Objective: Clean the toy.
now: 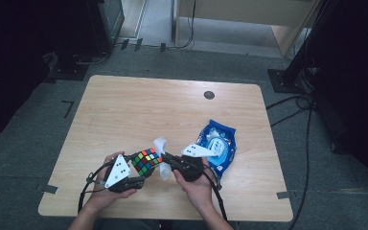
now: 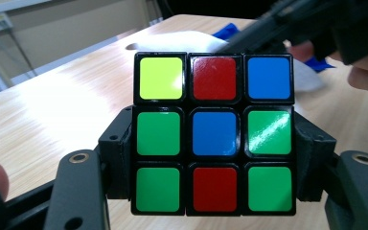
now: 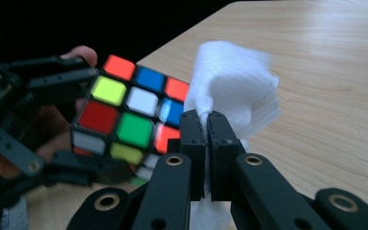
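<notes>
At the near edge of the light wooden table (image 1: 124, 110) we hold a black two-jaw gripper in each hand. Our left gripper (image 1: 133, 173), at about seven o'clock on the tabletop, clamps a multicoloured plastic puzzle cube (image 1: 146, 161) by its two side faces; in the left gripper view the cube (image 2: 214, 132) sits squarely between the jaws, showing green, red, blue and yellow squares. Our right gripper (image 1: 165, 159), at roughly six o'clock, has its jaws pressed nearly together on a white crumpled wet wipe (image 1: 161, 149), with the tissue pinched in the narrow slit between the pads. In the right gripper view the wipe (image 3: 235, 91) bulges above the jaws, just beside the cube (image 3: 129, 112) at its nine o'clock; whether they touch we cannot tell. Farther out, at four o'clock of the table centre, a blue plastic pack of wet wipes (image 1: 218, 146) lies flat. Beyond it, near one o'clock, we see a small dark round cap (image 1: 209, 95) set in the tabletop.
</notes>
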Available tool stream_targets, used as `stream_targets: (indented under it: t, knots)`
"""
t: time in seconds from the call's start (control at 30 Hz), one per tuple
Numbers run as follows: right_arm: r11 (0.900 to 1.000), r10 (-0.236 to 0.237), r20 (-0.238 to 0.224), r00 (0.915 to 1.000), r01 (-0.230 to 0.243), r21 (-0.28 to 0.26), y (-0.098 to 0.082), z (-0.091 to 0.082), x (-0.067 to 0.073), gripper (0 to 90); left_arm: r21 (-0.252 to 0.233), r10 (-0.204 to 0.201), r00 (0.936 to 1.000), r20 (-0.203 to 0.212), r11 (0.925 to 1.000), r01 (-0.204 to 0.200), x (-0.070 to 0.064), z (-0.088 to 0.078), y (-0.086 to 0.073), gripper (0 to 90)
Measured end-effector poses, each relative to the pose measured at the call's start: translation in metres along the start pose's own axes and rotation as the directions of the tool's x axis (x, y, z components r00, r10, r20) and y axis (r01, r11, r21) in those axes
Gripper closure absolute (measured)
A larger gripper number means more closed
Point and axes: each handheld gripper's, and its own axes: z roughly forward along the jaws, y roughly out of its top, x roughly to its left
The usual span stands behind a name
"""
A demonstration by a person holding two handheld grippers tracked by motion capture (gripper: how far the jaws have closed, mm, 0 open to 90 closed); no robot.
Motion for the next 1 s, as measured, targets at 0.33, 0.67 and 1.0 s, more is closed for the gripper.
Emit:
stream_targets:
  t: [0.33, 0.67, 1.0]
  knots:
    - [0.992, 0.114, -0.115, 0.9868, -0.119, -0.037, 0.003, -0.004, 0.002, 88.3, 0.014, 0.024, 0.9989, 0.041, 0.9996, -0.024, -0.009, 0.005, 0.000, 33.9]
    - [0.997, 0.058, -0.242, 0.9686, -0.068, -0.032, 0.011, -0.007, 0.028, 87.9, 0.018, 0.002, 1.0000, 0.008, 0.9998, -0.002, -0.004, 0.005, 0.000, 33.9]
    - [0.992, 0.123, -0.176, 0.9766, -0.127, -0.014, 0.000, -0.005, 0.009, 87.3, -0.030, -0.042, 0.9991, 0.002, 0.9987, 0.042, 0.009, -0.007, 0.002, 34.1]
